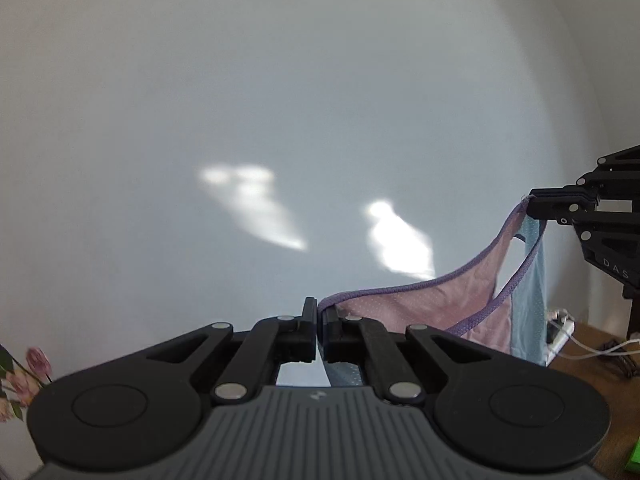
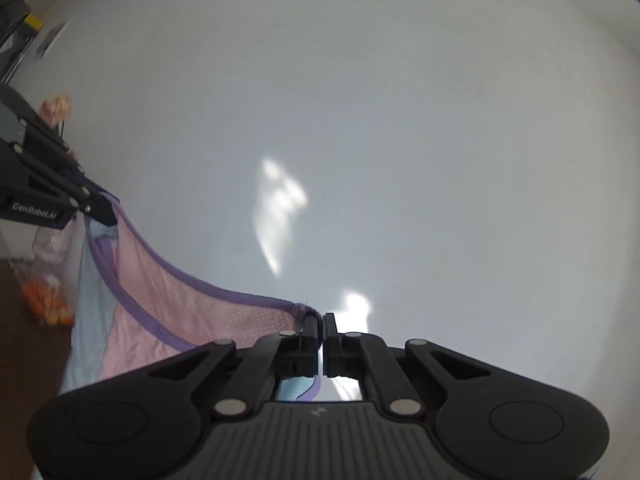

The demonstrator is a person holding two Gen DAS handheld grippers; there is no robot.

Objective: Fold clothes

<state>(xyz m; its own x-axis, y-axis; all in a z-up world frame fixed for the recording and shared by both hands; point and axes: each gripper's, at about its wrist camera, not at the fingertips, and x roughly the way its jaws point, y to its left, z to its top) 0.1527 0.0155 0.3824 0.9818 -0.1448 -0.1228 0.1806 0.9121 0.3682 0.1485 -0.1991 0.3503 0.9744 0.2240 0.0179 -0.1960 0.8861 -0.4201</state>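
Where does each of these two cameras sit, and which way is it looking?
Left wrist view: rides on the left tongs, looking forward at a white wall; they pinch the pink garment, with the right tongs at the right edge.
Right wrist view: rides on the right tongs, facing that wall; the left tongs show at the left.
Shared: the garment hanging between both tongs.

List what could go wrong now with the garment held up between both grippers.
1. Left gripper and right gripper each pinch only the purple trim at a corner of the garment; it might slip out.
2. The garment sags between them, so it may land creased.
3. Its blue layer hangs loose and may bunch.
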